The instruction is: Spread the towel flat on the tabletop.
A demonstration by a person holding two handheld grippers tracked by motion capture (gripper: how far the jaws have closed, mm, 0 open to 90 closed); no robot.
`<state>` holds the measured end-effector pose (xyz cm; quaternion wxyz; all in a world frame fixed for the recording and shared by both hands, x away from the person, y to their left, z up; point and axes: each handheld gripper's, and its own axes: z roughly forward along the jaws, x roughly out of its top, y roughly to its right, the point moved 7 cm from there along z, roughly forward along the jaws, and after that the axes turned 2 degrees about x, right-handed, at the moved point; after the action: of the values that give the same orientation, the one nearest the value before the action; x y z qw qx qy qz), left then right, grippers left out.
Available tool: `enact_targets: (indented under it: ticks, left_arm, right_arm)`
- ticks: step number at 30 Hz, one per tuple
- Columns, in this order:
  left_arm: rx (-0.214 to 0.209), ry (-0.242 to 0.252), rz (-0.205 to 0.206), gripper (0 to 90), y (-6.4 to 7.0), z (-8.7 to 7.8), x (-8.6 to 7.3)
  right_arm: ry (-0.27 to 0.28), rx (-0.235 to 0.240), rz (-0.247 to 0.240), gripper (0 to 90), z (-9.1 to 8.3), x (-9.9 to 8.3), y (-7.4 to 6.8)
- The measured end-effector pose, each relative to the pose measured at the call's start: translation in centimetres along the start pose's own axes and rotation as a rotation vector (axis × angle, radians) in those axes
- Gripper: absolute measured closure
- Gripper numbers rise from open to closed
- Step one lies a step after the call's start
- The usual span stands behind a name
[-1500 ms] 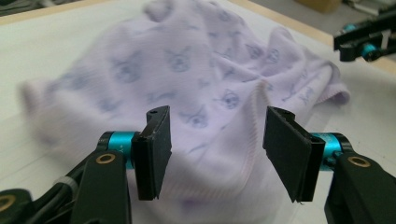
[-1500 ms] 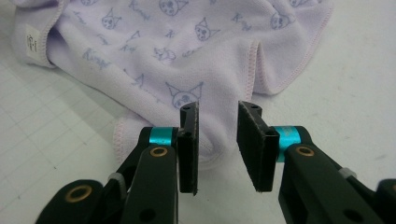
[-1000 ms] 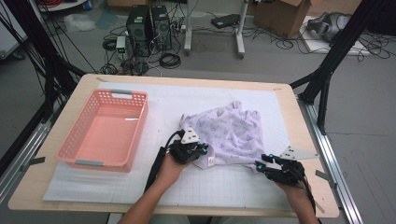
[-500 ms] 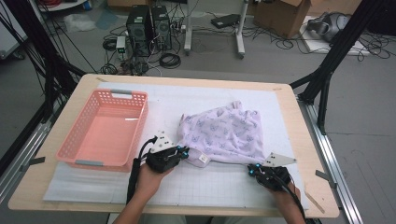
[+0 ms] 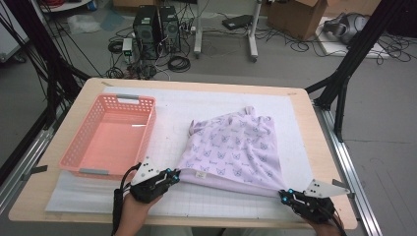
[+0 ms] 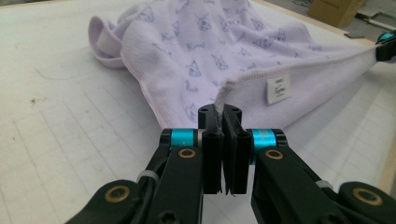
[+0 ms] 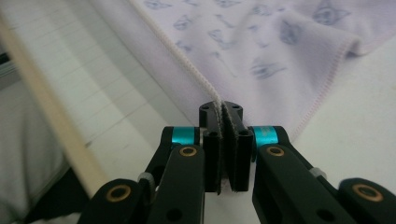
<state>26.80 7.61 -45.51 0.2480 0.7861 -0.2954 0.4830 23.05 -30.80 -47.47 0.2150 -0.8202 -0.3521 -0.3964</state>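
1 wooden table (image 5: 305,105), white grid mat (image 5: 172,105) on top. 1 pink basket (image 5: 112,138) at left, empty. 1 lilac butterfly-print towel (image 5: 235,150) mid-mat, near edge pulled taut. 2 tongs: left gripper (image 5: 173,174) clamped on near-left corner, right gripper (image 5: 284,195) clamped on near-right corner.

We note a pink basket (image 5: 110,138) on the white mat (image 5: 172,108), computer towers (image 5: 157,22) beyond it on the floor, cardboard box (image 5: 295,14) far right of those.
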Motion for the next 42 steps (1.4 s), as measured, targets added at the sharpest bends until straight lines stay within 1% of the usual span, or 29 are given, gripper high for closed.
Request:
enact_targets:
  ticks: [3,4,5,6,7,8,9,10,11,12,14,16,18,20,21,23,24,25,26,27,28,29,30,31,32,33,35,37,42]
  left_arm:
    - [-0.013,-0.016,0.011,84.4,0.7,-0.8,-1.0]
    - [-0.021,-0.015,0.006,80.8,0.9,-1.0,-1.3]
    - [-0.026,-0.006,0.002,72.0,0.9,-1.2,-1.4]
    - [-0.024,0.005,-0.008,60.1,0.9,-1.4,-1.4]
    - [-0.020,0.021,-0.020,51.0,0.7,-1.6,-1.2]
    - [-0.014,0.040,-0.034,45.2,0.4,-1.8,-0.9]
    - [-0.013,0.056,-0.050,42.3,0.2,-1.9,-0.6]
    - [-0.009,0.071,-0.063,41.5,-0.1,-2.0,-0.3]
    - [0.002,0.075,-0.071,41.5,-0.3,-1.9,-0.1]
    - [0.005,0.068,-0.073,41.4,-0.5,-1.7,0.0]
    - [0.018,0.051,-0.068,41.4,-0.9,-1.0,0.0]
    - [0.048,0.011,-0.068,41.5,-1.5,0.2,-0.3]
    - [0.063,-0.030,-0.076,40.9,-1.8,1.6,-0.6]
    - [0.065,-0.068,-0.083,40.9,-2.0,2.9,-0.9]
    - [0.067,-0.086,-0.083,40.8,-2.0,3.5,-1.0]
    - [0.070,-0.118,-0.081,40.8,-1.9,4.6,-1.1]
    - [0.071,-0.144,-0.075,40.9,-1.8,5.0,-1.2]
    - [0.073,-0.166,-0.067,41.3,-1.7,5.4,-1.2]
    - [0.076,-0.182,-0.046,41.7,-1.5,5.5,-1.3]
    - [0.081,-0.191,-0.022,44.9,-1.2,5.6,-1.4]
    - [0.078,-0.204,0.007,51.0,-0.8,5.6,-1.5]
    - [0.086,-0.220,0.044,60.4,-0.5,5.7,-1.6]
    - [0.088,-0.219,0.058,65.6,-0.2,5.7,-1.6]
    - [0.068,-0.221,0.044,75.9,0.1,5.7,-1.7]
    - [0.074,-0.221,0.052,82.5,0.3,5.6,-1.7]
    - [0.073,-0.223,0.055,84.0,0.5,5.5,-1.8]
    - [0.046,-0.226,0.034,84.7,1.0,4.9,-2.0]
    - [0.025,-0.223,0.034,85.0,1.5,3.9,-2.4]
    - [-0.022,-0.186,0.001,84.9,2.4,1.1,-3.0]
  right_arm:
    - [-0.026,0.034,-0.014,86.2,-0.7,-0.7,-0.8]
    - [-0.035,0.044,-0.011,85.5,-0.9,-0.9,-1.0]
    - [-0.032,0.053,-0.006,82.4,-1.0,-1.0,-1.1]
    - [-0.024,0.066,0.017,73.5,-1.2,-1.0,-1.1]
    - [-0.004,0.084,0.046,67.8,-1.4,-0.9,-1.1]
    - [0.055,0.118,0.108,66.2,-1.9,-0.3,-1.1]
    - [0.109,0.134,0.128,64.9,-2.4,0.3,-1.1]
    - [0.145,0.128,0.137,63.6,-2.8,0.8,-1.1]
    - [0.165,0.109,0.140,62.2,-3.1,1.3,-0.9]
    - [0.163,0.067,0.139,61.8,-3.2,1.5,-0.5]
    - [0.111,-0.038,0.149,61.0,-2.7,1.2,0.5]
    - [0.060,-0.129,0.163,59.7,-1.6,0.5,1.4]
    - [0.023,-0.190,0.179,58.2,-0.5,-0.1,2.1]
    - [-0.008,-0.242,0.186,56.6,0.3,-0.3,2.8]
    - [-0.015,-0.248,0.192,56.6,0.6,-0.4,2.9]
    - [-0.036,-0.270,0.181,56.6,1.3,-0.4,3.1]
    - [-0.048,-0.275,0.181,56.9,1.6,-0.4,3.1]
    - [-0.065,-0.277,0.177,58.4,2.0,-0.5,3.1]
    - [-0.065,-0.280,0.178,61.9,2.3,-0.5,3.0]
    - [-0.058,-0.268,0.182,66.7,2.4,-0.5,2.9]
    - [-0.060,-0.265,0.183,69.7,2.4,-0.5,2.8]
    - [-0.059,-0.254,0.183,76.1,2.4,-0.5,2.7]
    - [-0.062,-0.236,0.189,82.5,2.5,-0.5,2.5]
    - [-0.064,-0.225,0.185,84.8,2.5,-0.4,2.3]
    - [-0.069,-0.229,0.179,85.6,2.5,-0.4,2.2]
    - [-0.073,-0.228,0.172,85.9,2.4,-0.4,2.1]
    - [-0.075,-0.215,0.172,86.2,2.2,-0.5,1.7]
    - [-0.078,-0.204,0.157,86.2,1.8,-0.8,1.3]
    - [-0.063,-0.161,0.149,86.2,0.1,-1.3,-0.2]
